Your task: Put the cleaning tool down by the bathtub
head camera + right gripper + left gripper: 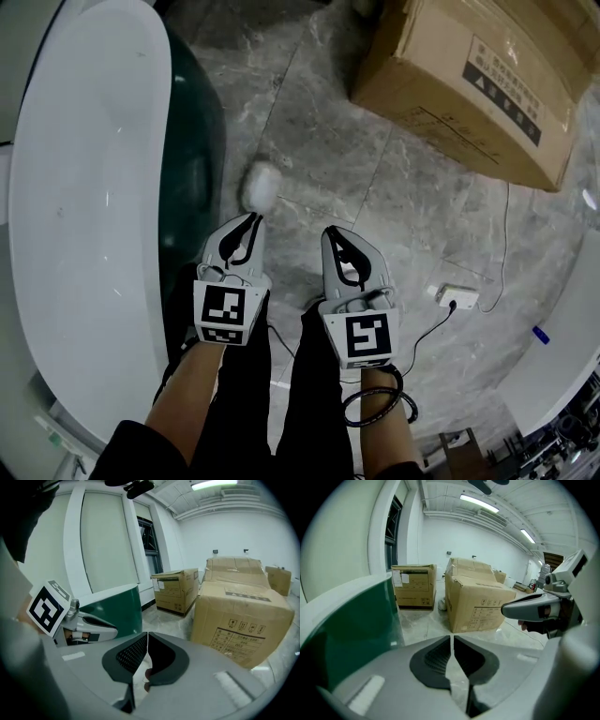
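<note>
The floor (356, 187) is grey stone tile with pale streaks. A long white bathtub (75, 187) with a dark green side stands on the left. The cleaning tool (260, 186), a fluffy white ball, sits on the floor right beside the tub, just past the tip of the left gripper (251, 220). Its fingers are pressed together with nothing between them. The right gripper (336, 232) is closed and empty too. A big cardboard box (469, 84) sits far right. A white plug strip (457, 297) lies near right.

Head view: steeply down onto floor (328, 141). Gripper views: low, level, forward; all share cardboard box (469, 84), bathtub (84, 187).
</note>
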Tool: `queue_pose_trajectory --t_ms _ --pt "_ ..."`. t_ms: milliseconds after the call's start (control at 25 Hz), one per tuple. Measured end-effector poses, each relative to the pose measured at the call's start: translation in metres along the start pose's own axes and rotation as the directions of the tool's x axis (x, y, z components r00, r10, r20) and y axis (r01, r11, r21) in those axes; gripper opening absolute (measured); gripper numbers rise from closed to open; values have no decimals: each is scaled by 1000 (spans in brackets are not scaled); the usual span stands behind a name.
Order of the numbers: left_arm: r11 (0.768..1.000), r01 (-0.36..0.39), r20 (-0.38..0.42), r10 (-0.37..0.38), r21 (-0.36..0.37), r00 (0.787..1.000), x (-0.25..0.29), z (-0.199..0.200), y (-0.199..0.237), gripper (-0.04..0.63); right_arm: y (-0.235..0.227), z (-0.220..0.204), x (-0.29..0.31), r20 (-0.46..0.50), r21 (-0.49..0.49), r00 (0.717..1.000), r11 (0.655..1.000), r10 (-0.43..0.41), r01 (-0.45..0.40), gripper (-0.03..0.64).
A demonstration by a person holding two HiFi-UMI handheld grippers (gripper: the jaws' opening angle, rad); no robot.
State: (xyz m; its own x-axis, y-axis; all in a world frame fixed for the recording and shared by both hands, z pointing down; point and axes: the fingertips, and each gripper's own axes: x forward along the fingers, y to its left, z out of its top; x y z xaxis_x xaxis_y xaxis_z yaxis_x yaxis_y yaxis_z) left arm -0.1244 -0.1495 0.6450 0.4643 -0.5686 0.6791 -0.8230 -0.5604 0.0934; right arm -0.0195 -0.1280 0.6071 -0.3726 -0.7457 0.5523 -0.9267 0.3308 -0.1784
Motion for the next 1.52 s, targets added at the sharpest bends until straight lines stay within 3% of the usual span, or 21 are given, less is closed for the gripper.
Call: queue_pose_trajectory --t_ms 120,320,1160,1520 --pt "1000 -6 25 7 -9 1000 -10 16 -2 0 -3 13 -11 3 12 1000 1000 -17 17 28" --pt "1000 -11 60 12 -10 998 -29 45 -5 0 -1 53 -26 73 -28 997 999 -22 24 28" --pt "998 -56 202 49 26 978 -140 170 -27 0 9 184 -128 203 26 974 995 -98 94 23" --pt "998 -56 206 58 -14 977 -185 189 -50 0 13 218 -169 208 26 972 994 -108 104 23"
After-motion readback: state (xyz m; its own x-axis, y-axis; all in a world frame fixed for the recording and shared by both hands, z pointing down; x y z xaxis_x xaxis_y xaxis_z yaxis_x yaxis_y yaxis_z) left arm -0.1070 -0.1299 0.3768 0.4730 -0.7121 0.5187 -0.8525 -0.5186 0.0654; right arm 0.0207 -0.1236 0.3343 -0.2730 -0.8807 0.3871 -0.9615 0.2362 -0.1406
